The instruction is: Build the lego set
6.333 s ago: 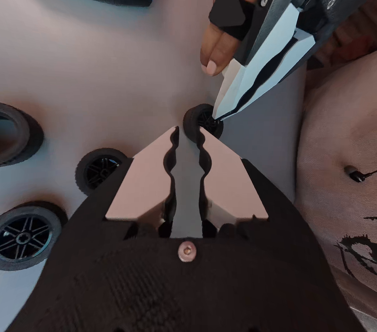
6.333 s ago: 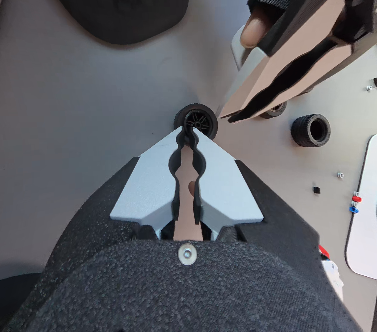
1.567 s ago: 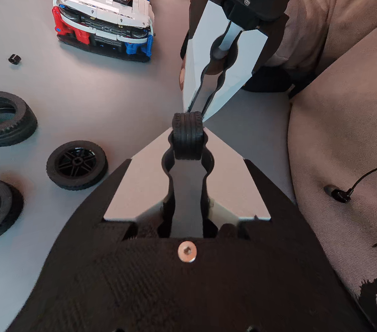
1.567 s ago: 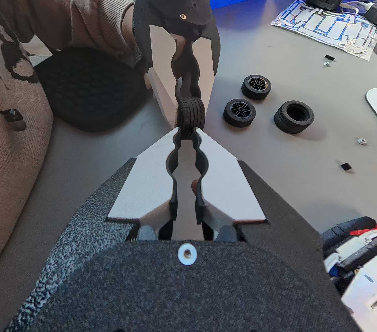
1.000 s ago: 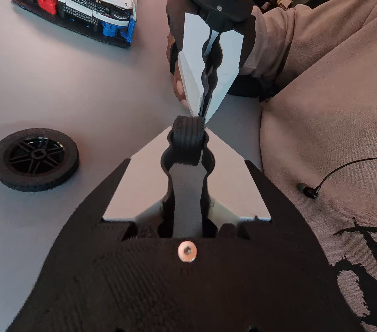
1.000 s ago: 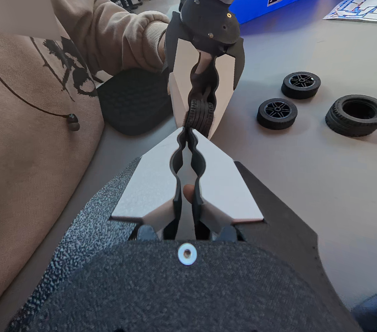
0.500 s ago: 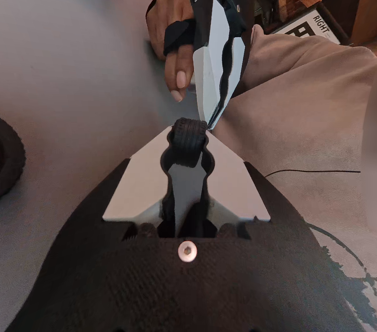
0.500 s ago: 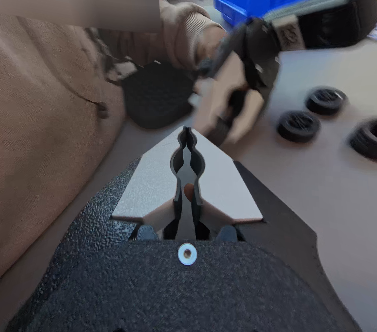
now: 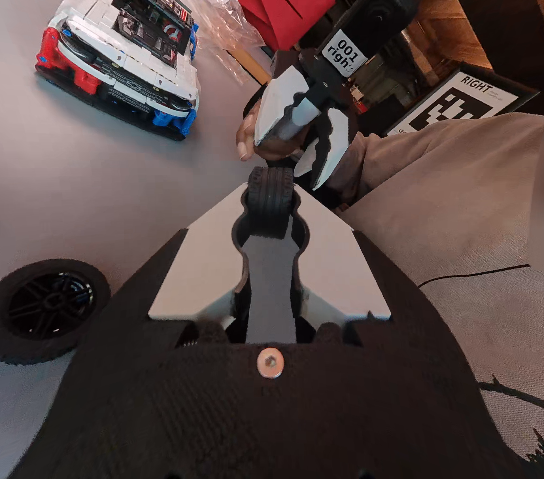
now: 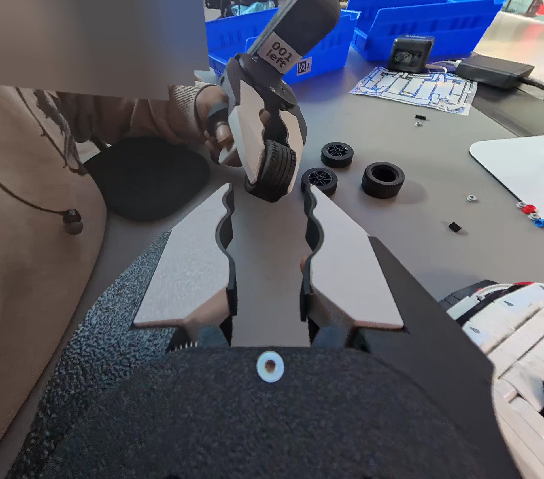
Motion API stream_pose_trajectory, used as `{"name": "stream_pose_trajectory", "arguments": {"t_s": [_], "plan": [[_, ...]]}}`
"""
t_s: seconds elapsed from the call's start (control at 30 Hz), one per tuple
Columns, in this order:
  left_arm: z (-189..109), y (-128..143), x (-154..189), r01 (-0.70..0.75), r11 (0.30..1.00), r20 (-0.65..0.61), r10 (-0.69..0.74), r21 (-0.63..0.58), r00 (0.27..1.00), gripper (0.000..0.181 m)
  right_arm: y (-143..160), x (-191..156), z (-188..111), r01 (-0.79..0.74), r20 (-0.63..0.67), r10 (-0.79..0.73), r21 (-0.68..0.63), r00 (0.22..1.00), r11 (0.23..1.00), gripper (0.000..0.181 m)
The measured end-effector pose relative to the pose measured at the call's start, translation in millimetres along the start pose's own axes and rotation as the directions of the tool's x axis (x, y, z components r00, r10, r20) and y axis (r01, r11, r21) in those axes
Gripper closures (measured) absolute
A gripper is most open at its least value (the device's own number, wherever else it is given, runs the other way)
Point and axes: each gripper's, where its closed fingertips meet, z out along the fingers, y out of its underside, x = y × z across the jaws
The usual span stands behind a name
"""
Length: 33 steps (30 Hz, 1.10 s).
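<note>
My left gripper is shut on a small black wheel with a tyre, held above the grey table. In the right wrist view the same wheel sits tread-out between the left gripper's fingers. My right gripper is open and empty, its tips just below and either side of that wheel without touching it. In the left wrist view the right gripper stands open just beyond the wheel. The white, red and blue lego car sits at the far left, and part of it shows at the lower right.
Two more wheels and a loose tyre lie on the table; one wheel shows close at left. Blue bins, a sticker sheet, a white board, small loose parts and a black pad surround them. The grippers are tip to tip, or close to it.
My right gripper has gone from shut to open and drawn slightly back from the wheel. The left gripper still holds the wheel and has swung up, so the car is in view again.
</note>
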Motion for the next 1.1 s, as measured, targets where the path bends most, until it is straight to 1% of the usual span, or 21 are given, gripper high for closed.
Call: {"name": "stream_pose_trajectory", "arguments": {"t_s": [0.03, 0.07, 0.13, 0.23, 0.3, 0.37, 0.43, 0.53, 0.63, 0.73, 0.83, 0.9, 0.93, 1.03, 1.1], "plan": [[0.9, -3.1, 3.4, -0.018, 1.000, -0.009, 0.018, 0.019, 1.000, 0.159, 1.9, 1.6, 4.7, -0.027, -0.009, 0.027, -0.011, 1.000, 1.000, 0.132], [2.0, -5.6, 6.5, -0.032, 0.999, -0.016, 0.033, 0.035, 0.999, 0.159, 1.9, 2.9, 8.9, -0.063, -0.013, 0.063, -0.004, 0.998, 0.998, 0.133], [5.1, -7.6, 11.8, -0.058, 0.997, -0.030, 0.060, 0.053, 0.998, 0.159, -1.9, -5.1, 15.3, -0.118, 0.045, 0.117, 0.022, 0.992, 0.993, 0.144], [3.7, -9.0, 14.5, -0.050, 0.996, -0.044, 0.053, 0.069, 0.998, 0.160, -3.9, -4.8, 15.4, -0.128, 0.058, 0.126, 0.032, 0.990, 0.991, 0.148], [-0.4, -11.7, 17.8, -0.028, 0.996, -0.073, 0.035, 0.090, 0.997, 0.160, -7.5, -5.2, 13.8, -0.167, 0.081, 0.162, 0.059, 0.983, 0.984, 0.151], [-4.5, -11.9, 21.9, -0.026, 0.995, -0.097, 0.036, 0.094, 0.995, 0.144, -8.2, -2.1, 11.4, -0.247, 0.112, 0.239, 0.070, 0.965, 0.966, 0.155], [-6.0, -11.2, 17.8, -0.041, 0.994, -0.061, 0.047, 0.096, 0.997, 0.149, -7.6, -1.6, 11.4, -0.288, 0.131, 0.277, 0.072, 0.952, 0.955, 0.158], [-9.3, -13.7, 17.5, -0.031, 0.993, -0.064, 0.038, 0.111, 0.997, 0.150, -9.7, -1.1, 12.0, -0.311, 0.142, 0.298, 0.083, 0.944, 0.947, 0.159], [-10.0, -10.3, 10.5, -0.043, 0.995, -0.017, 0.045, 0.089, 0.999, 0.153, -10.7, 2.0, 10.8, -0.302, 0.120, 0.290, 0.097, 0.949, 0.948, 0.159], [-10.3, -9.2, 9.8, -0.050, 0.995, -0.008, 0.051, 0.084, 0.999, 0.157, -11.5, 3.0, 9.8, -0.280, 0.103, 0.270, 0.102, 0.957, 0.954, 0.159], [-9.5, -7.9, 8.7, -0.079, 0.994, 0.006, 0.078, 0.074, 0.997, 0.158, -12.4, 4.1, 9.8, -0.310, 0.112, 0.298, 0.111, 0.948, 0.944, 0.160], [-6.2, -2.3, 7.9, -0.116, 0.993, 0.023, 0.116, 0.036, 0.993, 0.158, -12.9, 1.9, 11.4, -0.332, 0.134, 0.317, 0.110, 0.939, 0.937, 0.155], [-4.0, -0.1, 10.1, -0.135, 0.991, 0.016, 0.135, 0.025, 0.991, 0.158, -10.6, -0.9, 12.7, -0.323, 0.144, 0.309, 0.088, 0.940, 0.942, 0.160], [-2.9, -0.7, 13.6, -0.178, 0.984, 0.016, 0.178, 0.028, 0.984, 0.158, -12.6, -3.0, 11.4, -0.306, 0.148, 0.291, 0.086, 0.945, 0.948, 0.161], [-2.7, -2.0, 13.1, -0.186, 0.982, 0.025, 0.185, 0.030, 0.982, 0.158, -14.1, -1.4, 10.5, -0.245, 0.107, 0.234, 0.103, 0.966, 0.964, 0.162]]}}
